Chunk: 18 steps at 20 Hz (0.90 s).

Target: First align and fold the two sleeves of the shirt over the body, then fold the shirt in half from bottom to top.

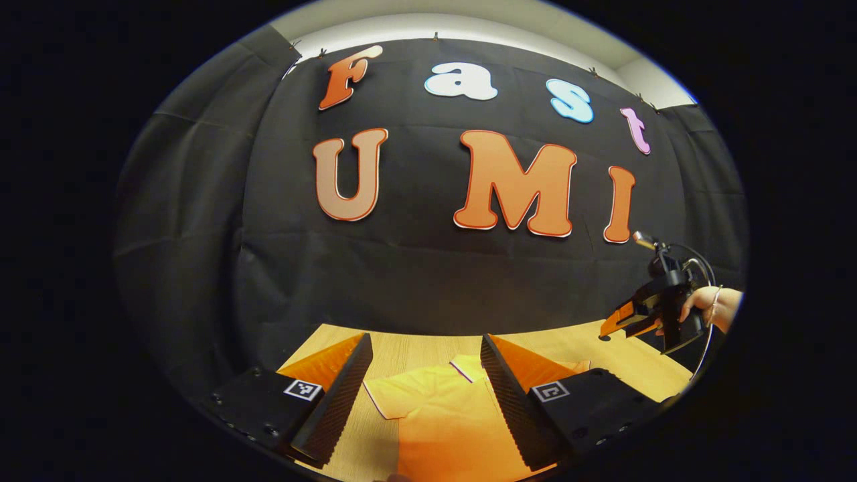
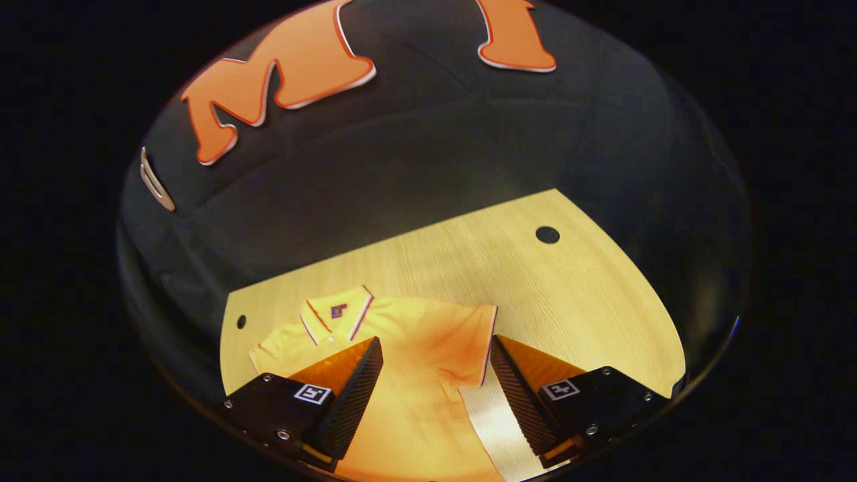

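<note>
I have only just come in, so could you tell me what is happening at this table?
A person holds a two-finger gripper in each hand above an orange shirt lying flat on a wooden table. Both sleeves are spread out to the sides, so no fold has been made yet. The left gripper hovers open over one sleeve; the right gripper hovers open over the other sleeve. Neither touches the cloth.

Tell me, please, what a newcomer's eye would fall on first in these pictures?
Most striking is the bright orange polo shirt lying flat on the pale wooden table, sleeves still spread. Each gripper hovers open above it: the left gripper over one sleeve, the right gripper near the other.
</note>
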### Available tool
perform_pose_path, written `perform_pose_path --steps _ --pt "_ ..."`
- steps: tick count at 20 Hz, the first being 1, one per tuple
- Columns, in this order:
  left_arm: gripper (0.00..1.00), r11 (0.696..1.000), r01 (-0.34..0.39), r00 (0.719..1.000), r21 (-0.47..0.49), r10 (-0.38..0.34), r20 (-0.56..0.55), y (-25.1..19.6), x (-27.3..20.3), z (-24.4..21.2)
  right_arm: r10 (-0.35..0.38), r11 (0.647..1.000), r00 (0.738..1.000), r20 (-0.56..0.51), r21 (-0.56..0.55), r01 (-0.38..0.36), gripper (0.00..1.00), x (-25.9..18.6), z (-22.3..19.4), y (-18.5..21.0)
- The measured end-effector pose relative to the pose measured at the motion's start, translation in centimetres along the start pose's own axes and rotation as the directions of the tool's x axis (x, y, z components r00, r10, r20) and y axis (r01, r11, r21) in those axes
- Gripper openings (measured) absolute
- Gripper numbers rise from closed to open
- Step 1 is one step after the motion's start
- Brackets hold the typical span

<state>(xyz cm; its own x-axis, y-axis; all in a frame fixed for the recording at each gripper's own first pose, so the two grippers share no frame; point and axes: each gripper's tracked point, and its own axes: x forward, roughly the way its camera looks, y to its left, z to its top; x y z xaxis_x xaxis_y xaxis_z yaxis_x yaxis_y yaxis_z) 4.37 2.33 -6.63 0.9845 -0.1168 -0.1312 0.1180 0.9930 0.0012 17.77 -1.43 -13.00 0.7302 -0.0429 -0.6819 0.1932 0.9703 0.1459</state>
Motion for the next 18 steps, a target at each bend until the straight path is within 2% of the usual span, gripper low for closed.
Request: perform_pose_path --steps 3,6,9,18 --pt "0.98 1.000 -0.005 0.999 -0.012 0.005 -0.033 0.8 1.1 -1.1 0.001 0.997 0.992 -0.126 0.077 0.009 0.98 4.4 -1.3 -0.2" --pt "0.98 1.000 -0.010 0.999 -0.007 0.010 -0.052 1.5 2.0 -1.5 -0.007 0.993 0.973 -0.233 0.116 0.035 0.97 7.9 -2.7 -1.1" --pt "0.98 1.000 -0.012 0.997 -0.002 0.011 -0.074 2.1 2.9 -2.3 -0.061 0.989 0.945 -0.321 0.106 0.100 0.98 10.8 -4.9 -2.6" --pt "0.98 1.000 -0.015 0.991 0.003 0.016 -0.129 3.3 4.8 -4.1 -0.108 0.983 0.917 -0.383 0.096 0.156 0.97 14.3 -7.0 -2.9"
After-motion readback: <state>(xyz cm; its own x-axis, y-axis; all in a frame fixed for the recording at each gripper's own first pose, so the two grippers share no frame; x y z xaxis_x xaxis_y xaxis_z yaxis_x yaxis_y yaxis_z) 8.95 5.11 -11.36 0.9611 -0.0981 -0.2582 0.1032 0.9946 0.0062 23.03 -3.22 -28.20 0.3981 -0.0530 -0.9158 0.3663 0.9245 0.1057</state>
